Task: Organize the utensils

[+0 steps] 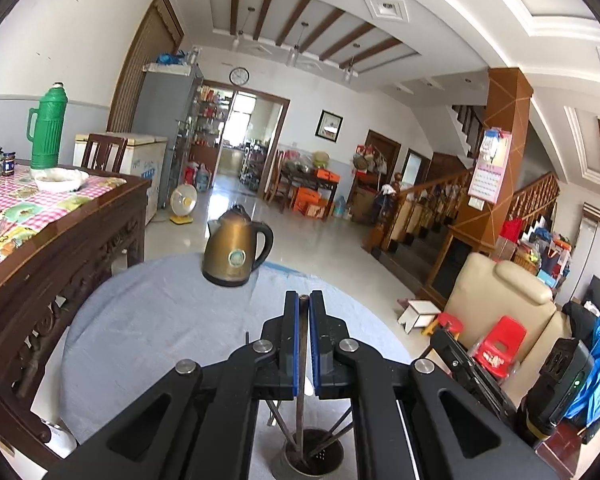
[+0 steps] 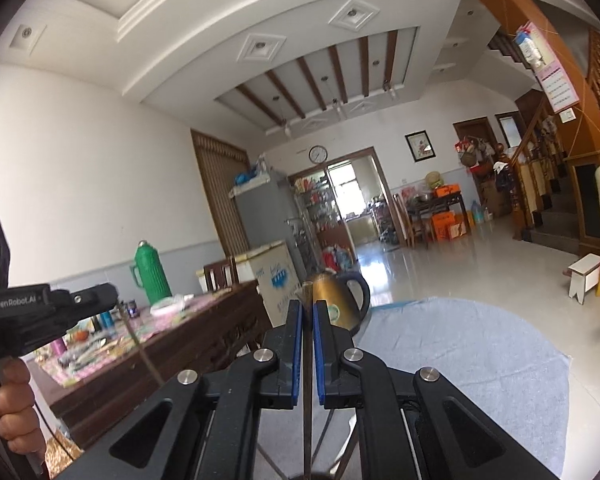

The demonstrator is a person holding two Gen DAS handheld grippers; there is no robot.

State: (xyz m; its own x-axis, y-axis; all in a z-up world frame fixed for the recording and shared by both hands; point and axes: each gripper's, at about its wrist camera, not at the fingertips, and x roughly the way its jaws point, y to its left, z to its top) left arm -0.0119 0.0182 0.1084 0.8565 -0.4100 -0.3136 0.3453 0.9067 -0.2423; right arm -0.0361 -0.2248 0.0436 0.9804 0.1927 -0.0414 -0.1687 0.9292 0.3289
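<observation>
- The round table under a pale blue-grey cloth [image 1: 160, 320] spreads below and ahead of both grippers; in the right wrist view the same cloth lies to the right of the fingers.
- The dark carved wooden sideboard with a pink checked cover [image 1: 60, 232] stands to the left of the left gripper, apart from the round table.
- The tall green plastic thermos flask [image 1: 46, 128] stands upright on that sideboard, far to the left and ahead of the fingers.
- The bronze-coloured electric kettle with a black handle [image 1: 236, 248] sits upright on the cloth, straight ahead of the left gripper and well apart from it; in the right wrist view it shows just behind the fingertips.
- The left gripper [image 1: 304, 300], black with blue pads, has its jaws pressed together on a thin dark metal utensil handle [image 1: 300, 420] that runs down between them.
- The right gripper [image 2: 307, 308] is likewise clamped on a slim dark metal rod-like utensil [image 2: 307, 420], which passes up between the pads and pokes out above the tips.
- The round perforated metal utensil holder [image 1: 312, 456] sits directly below the left gripper, with several thin utensils leaning inside it.
- A person's hand [image 2: 12, 408] grips the left gripper's handle, far left of the right gripper.
</observation>
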